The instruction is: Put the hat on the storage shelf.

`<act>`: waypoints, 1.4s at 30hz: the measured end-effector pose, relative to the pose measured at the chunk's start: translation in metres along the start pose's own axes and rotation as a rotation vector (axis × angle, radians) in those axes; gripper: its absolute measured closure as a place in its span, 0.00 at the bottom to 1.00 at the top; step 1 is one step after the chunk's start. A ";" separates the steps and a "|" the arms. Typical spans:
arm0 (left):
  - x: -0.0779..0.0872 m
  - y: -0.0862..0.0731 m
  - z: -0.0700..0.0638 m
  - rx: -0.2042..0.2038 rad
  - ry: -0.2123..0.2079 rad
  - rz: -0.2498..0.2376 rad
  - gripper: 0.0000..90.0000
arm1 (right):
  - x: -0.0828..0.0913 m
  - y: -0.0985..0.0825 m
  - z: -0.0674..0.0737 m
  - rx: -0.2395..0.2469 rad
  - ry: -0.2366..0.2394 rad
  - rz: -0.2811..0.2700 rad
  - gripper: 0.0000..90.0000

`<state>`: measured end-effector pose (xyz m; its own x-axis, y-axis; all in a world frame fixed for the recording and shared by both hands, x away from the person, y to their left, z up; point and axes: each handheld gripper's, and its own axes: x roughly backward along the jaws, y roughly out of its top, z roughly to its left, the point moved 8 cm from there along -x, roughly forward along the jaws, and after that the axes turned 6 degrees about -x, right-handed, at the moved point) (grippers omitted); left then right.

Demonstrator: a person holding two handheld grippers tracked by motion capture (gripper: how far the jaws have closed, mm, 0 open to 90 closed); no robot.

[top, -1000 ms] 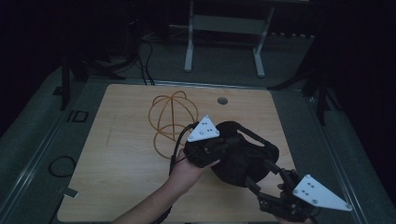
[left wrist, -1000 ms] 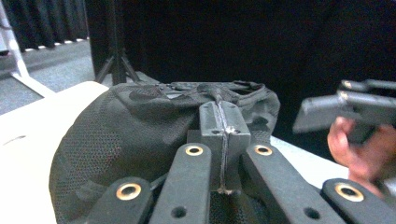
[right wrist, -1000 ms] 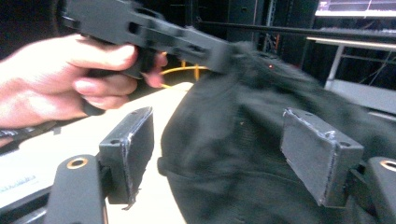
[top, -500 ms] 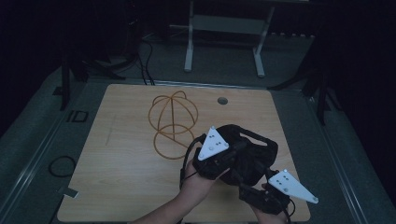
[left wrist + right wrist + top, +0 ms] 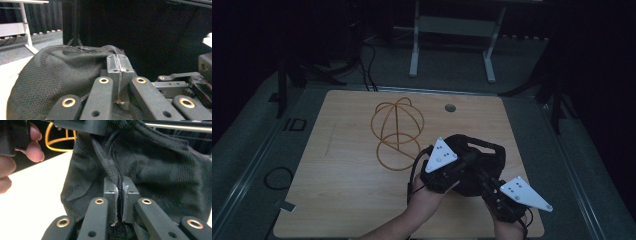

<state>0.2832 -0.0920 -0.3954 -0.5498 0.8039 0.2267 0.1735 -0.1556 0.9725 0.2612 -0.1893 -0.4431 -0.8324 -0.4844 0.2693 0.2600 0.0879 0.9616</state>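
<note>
A black mesh cap lies on the wooden table, right of centre. My left gripper comes in from the cap's left and is shut on a fold of its edge. In the left gripper view the pads meet on a thin black band of the cap. My right gripper reaches in from the near side. Its jaws have just been closing and now pinch a seam of the cap between the pads.
An orange wire dome frame stands on the table just left of the cap, and shows behind a hand in the right gripper view. A round hole sits near the table's far edge. White stand legs rise beyond it.
The left gripper and the cap have shifted toward the near right. The right gripper has moved in to the cap and shut on its fabric.
</note>
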 end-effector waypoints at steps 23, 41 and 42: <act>0.045 -0.011 0.033 -0.033 -0.033 0.044 0.41 | 0.020 0.032 -0.012 0.188 -0.008 -0.015 0.96; 0.099 -0.093 0.083 -0.052 0.160 0.133 0.03 | 0.011 0.087 0.017 0.305 0.133 -0.054 0.95; 0.102 -0.099 0.085 -0.057 0.174 0.138 0.03 | 0.009 0.090 0.019 0.308 0.139 -0.056 0.95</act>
<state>0.2795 0.0543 -0.4727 -0.6578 0.6624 0.3585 0.2126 -0.2934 0.9321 0.2681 -0.1696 -0.3535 -0.7608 -0.6085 0.2259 0.0374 0.3063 0.9512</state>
